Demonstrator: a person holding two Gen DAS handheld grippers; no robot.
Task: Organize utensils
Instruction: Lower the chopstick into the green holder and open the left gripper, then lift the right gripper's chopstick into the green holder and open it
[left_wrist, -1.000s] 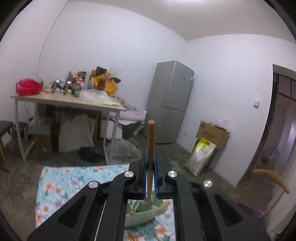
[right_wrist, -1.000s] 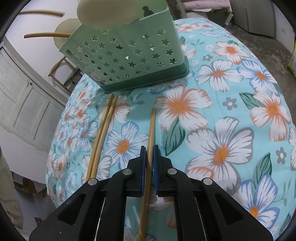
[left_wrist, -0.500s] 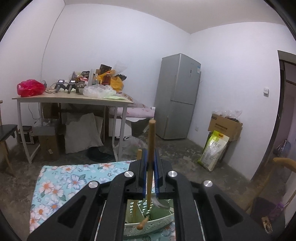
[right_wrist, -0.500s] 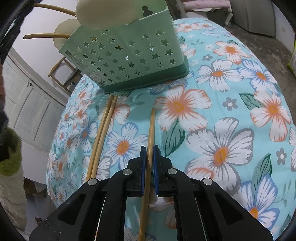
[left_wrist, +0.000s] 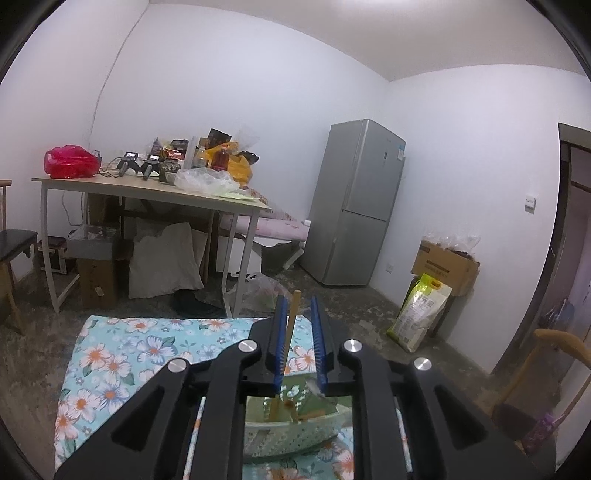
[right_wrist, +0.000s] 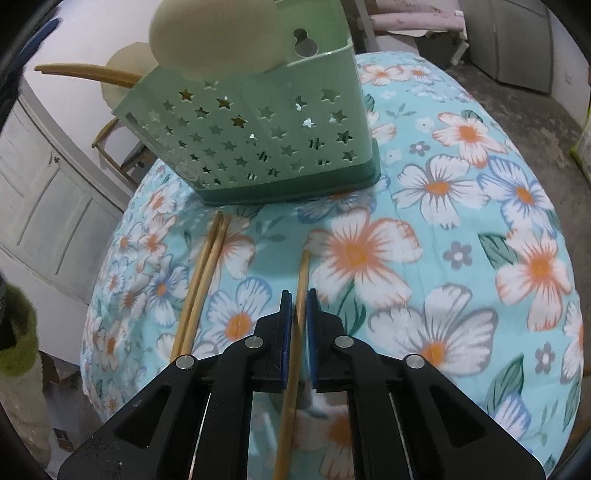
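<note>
The right gripper (right_wrist: 296, 332) is seen clamped on one chopstick (right_wrist: 300, 291) lying on the flowered cloth (right_wrist: 461, 258). Two more chopsticks (right_wrist: 199, 288) are laid at ten o'clock. The green basket (right_wrist: 258, 147) is stood at twelve o'clock. The left gripper (left_wrist: 297, 343) is held over it, jaws apart, with a loose chopstick (left_wrist: 291, 325) between them.

One pale green plastic utensil caddy with star-shaped holes (right_wrist: 266, 140) stands on one turquoise floral tablecloth (right_wrist: 461, 229). Three light wooden chopsticks lie on the cloth: a touching pair (right_wrist: 201, 284) and a single stick (right_wrist: 295, 350). One more wooden chopstick (left_wrist: 286, 347) stands upright in the caddy.
</note>
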